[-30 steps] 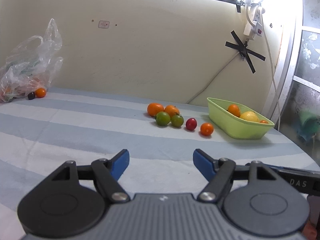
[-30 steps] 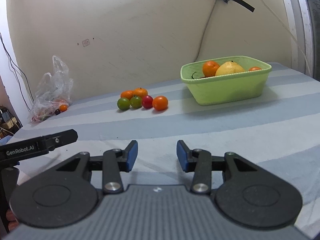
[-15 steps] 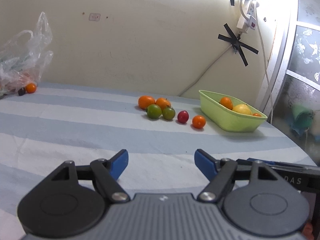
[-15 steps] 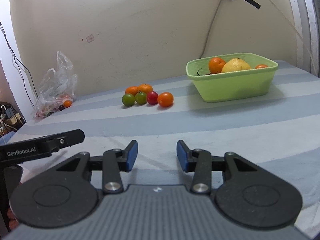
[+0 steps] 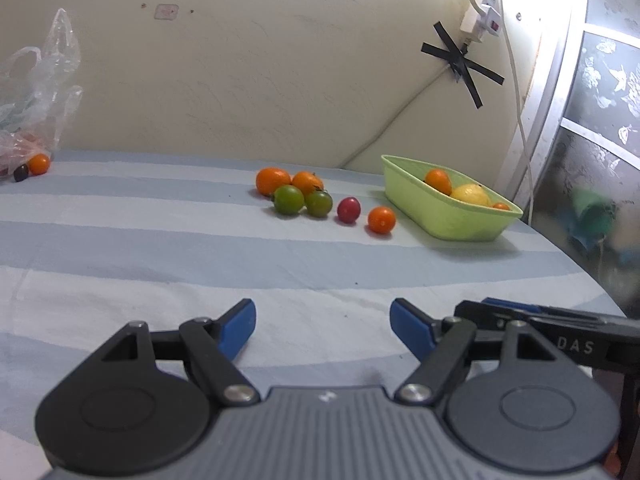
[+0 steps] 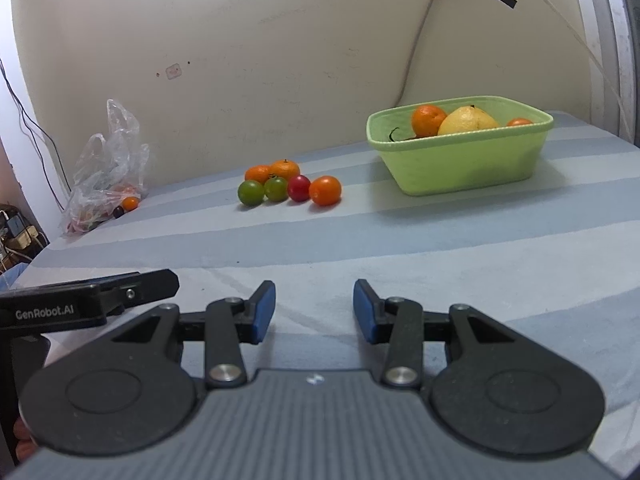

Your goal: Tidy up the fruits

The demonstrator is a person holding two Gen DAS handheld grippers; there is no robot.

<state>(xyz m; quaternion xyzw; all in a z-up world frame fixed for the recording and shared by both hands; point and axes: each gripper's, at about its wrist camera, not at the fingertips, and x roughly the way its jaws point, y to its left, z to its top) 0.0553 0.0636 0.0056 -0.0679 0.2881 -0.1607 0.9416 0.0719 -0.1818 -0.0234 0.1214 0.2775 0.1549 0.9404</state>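
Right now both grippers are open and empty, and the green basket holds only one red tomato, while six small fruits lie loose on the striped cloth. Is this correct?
Not quite. The green basket holds no red tomato: the right wrist view shows oranges and a yellow fruit in it. The red tomato lies on the striped cloth among the six loose fruits. Both the left gripper and the right gripper are open and empty.

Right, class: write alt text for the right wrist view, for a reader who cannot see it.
The open right tool hovers over a blue-striped cloth, empty, facing six loose small fruits: three orange, two green, one red. To their right sits a green basket holding more fruit; a plastic bag lies far left by the wall.
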